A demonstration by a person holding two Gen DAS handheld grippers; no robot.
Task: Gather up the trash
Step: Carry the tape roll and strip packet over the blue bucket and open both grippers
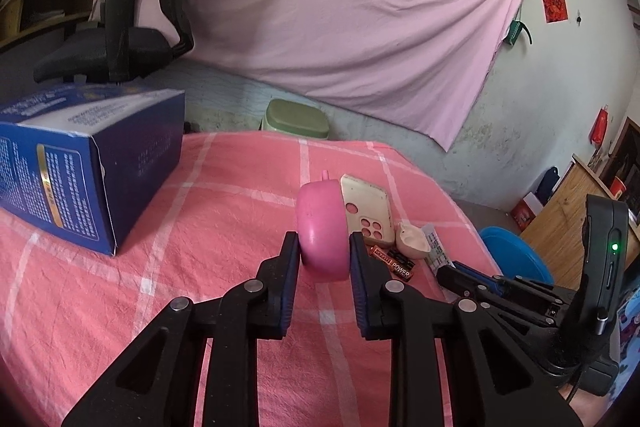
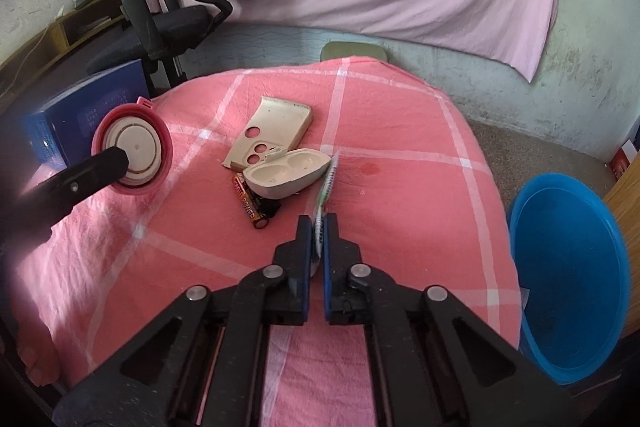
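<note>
Room: pink sheet hung over a stained wall across the top of both views, office chair (image 2: 168, 23) at upper left. Work surface is a table under a pink checked cloth (image 2: 400, 131), filling the middle of each frame. Blue box (image 1: 88, 163) lies at left in the left wrist view. Blue bin (image 2: 568, 267) stands off the table's edge, lower right in the right wrist view, and looks empty.

Left gripper (image 1: 325, 247): jaws narrow, pads pressed on either side of a pink lid (image 1: 322, 231), held on edge. From the right wrist view the lid sits at centre left and appears clear of the cloth.

Right gripper (image 2: 319, 231): jaws pinched nearly together on a thin wrapper (image 2: 325, 193), which runs from between the pads up toward frame centre. Whether its far end rests on the cloth, cannot tell.

On the cloth near centre: phone case (image 2: 272, 131), earbud case (image 2: 286, 177) lying open just below it, batteries (image 2: 252, 201) touching the earbud case's lower left edge.

Step, as judged: both hands have a piece of trash gripped; pick-up done, carry to the bin not yet made.

Next move calls for: lifting the wrapper clear without dragging the earbud case beside it, then swinging toward the bin at lower right and releasing over its mouth. The lid has farther to travel across the table. Wrapper is light and flat, so it may cling to a pad on release.
</note>
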